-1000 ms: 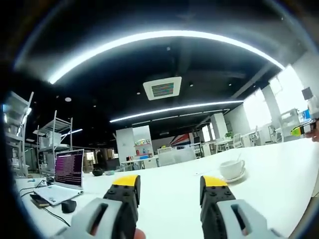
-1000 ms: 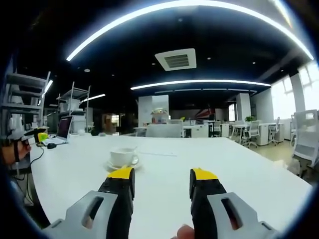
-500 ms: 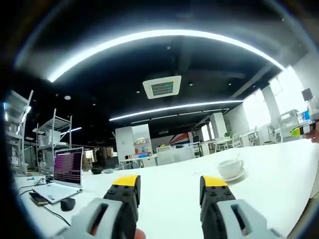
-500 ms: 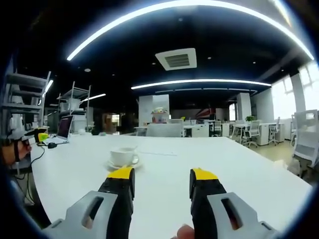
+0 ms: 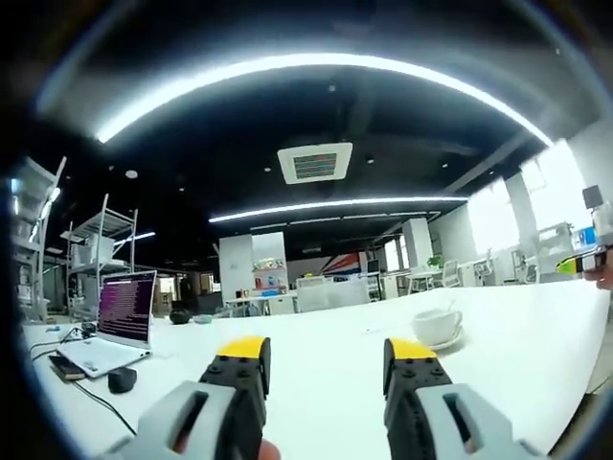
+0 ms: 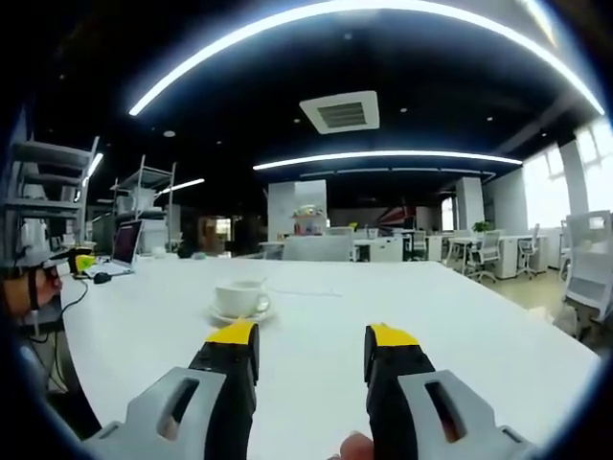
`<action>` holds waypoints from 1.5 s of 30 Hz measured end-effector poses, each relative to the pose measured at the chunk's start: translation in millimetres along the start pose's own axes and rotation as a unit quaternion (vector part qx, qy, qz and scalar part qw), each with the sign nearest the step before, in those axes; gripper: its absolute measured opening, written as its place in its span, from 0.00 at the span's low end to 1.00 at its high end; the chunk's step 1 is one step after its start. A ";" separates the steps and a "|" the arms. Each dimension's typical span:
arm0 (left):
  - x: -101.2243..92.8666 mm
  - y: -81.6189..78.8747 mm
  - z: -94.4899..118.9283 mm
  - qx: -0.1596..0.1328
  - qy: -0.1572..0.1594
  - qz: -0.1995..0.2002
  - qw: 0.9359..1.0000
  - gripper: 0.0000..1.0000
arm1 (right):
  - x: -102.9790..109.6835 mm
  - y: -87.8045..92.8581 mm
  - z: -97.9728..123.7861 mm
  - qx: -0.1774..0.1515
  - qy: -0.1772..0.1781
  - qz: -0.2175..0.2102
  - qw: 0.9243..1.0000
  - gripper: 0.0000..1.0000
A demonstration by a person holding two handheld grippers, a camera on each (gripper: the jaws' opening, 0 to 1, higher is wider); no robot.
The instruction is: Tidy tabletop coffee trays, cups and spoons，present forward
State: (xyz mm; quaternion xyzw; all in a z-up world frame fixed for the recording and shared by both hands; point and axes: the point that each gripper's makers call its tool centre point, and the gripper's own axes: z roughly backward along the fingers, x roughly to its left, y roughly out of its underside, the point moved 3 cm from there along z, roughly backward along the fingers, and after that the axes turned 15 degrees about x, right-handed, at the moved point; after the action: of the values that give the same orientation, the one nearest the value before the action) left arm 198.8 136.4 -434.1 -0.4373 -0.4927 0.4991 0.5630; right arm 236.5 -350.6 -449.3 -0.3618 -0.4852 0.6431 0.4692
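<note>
Nearest, the left gripper [image 5: 326, 359] stands with its yellow-tipped jaws spread apart and nothing between them, poised low over the white table [image 5: 326, 331]. Likewise the right gripper [image 6: 311, 347] has its jaws parted and empty above the same table [image 6: 383, 297]. Beyond the right gripper, slightly left of its jaws, a white cup [image 6: 239, 297] sits on a saucer [image 6: 241, 315], apart from both jaws. From the left gripper view the cup [image 5: 436, 324] and saucer [image 5: 442, 341] lie ahead to the right, with a thin handle, possibly a spoon, rising from the cup. Further left on the table are a mouse [image 5: 122, 379] and an open laptop [image 5: 110, 326] with a lit screen. Farthest, shelving [image 5: 91, 254], desks and ceiling light strips [image 5: 316, 72] fill the office.
</note>
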 end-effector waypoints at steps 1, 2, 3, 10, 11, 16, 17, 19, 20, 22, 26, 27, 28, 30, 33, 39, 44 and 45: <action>-1.5 0.2 -0.4 0.003 0.005 0.006 1.000 0.48 | 0.3 0.4 0.4 0.000 0.000 0.000 1.000 0.44; -1.7 0.2 -0.5 0.003 0.007 0.007 1.000 0.48 | 0.6 0.6 0.9 0.000 0.000 0.000 1.000 0.44; -2.3 0.4 -0.7 0.004 0.009 0.009 1.000 0.48 | 0.7 0.7 1.1 0.000 0.000 0.000 1.000 0.44; -6.5 6.4 -3.3 0.022 0.030 0.012 0.999 0.48 | 1.3 2.4 4.5 0.001 0.000 0.001 1.000 0.44; -6.8 7.5 -3.8 0.025 0.032 0.012 0.999 0.48 | 0.7 3.0 4.6 0.001 0.001 0.001 1.000 0.44; -7.8 11.9 -4.1 0.030 0.038 0.012 0.999 0.48 | -0.5 3.9 3.6 0.004 0.005 0.001 1.000 0.44; -7.5 12.9 -4.3 0.031 0.038 0.012 0.999 0.48 | 0.1 3.5 3.6 0.004 0.005 0.002 1.000 0.44; -6.7 14.7 -4.6 0.032 0.039 0.015 0.999 0.48 | 0.6 3.0 3.8 0.004 0.007 0.006 1.000 0.44; -6.5 15.5 -4.8 0.033 0.039 0.016 0.999 0.48 | 0.5 2.7 4.1 0.004 0.008 0.006 1.000 0.44; -0.6 20.0 -8.6 0.034 0.038 0.017 0.999 0.48 | 0.9 2.2 4.4 0.005 0.008 0.006 1.000 0.44; 1.1 22.1 -9.3 0.034 0.037 0.020 0.999 0.48 | 4.3 -0.1 5.1 0.006 0.008 0.016 1.000 0.44; 0.4 21.5 -8.9 0.034 0.037 0.021 0.999 0.48 | 5.2 -0.8 5.0 0.007 0.007 0.019 1.000 0.44; 0.5 21.5 -8.9 0.034 0.036 0.022 0.999 0.48 | 6.0 -1.3 4.8 0.007 0.007 0.021 1.000 0.45; -0.3 20.6 -8.5 0.032 0.035 0.022 0.999 0.48 | 7.2 -1.9 4.6 0.007 0.008 0.026 1.000 0.45; -1.3 19.5 -8.9 0.032 0.035 0.024 0.999 0.48 | 8.0 -1.4 4.3 0.008 0.009 0.029 1.000 0.45; -3.4 15.9 -8.8 0.029 0.035 0.024 0.999 0.47 | 9.4 1.6 3.6 0.010 0.008 0.028 1.000 0.44; -5.2 15.0 -8.0 0.028 0.036 0.024 0.999 0.47 | 8.2 1.4 5.2 0.008 0.010 0.027 1.000 0.44; -5.5 14.9 -7.9 0.028 0.036 0.024 0.999 0.47 | 7.9 1.5 5.5 0.008 0.011 0.027 1.000 0.44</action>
State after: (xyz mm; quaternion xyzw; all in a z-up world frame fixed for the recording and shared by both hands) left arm 204.6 132.7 -450.5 -0.4507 -0.4469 0.5101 0.5805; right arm 228.7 -344.8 -449.4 -0.3781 -0.4652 0.6555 0.4593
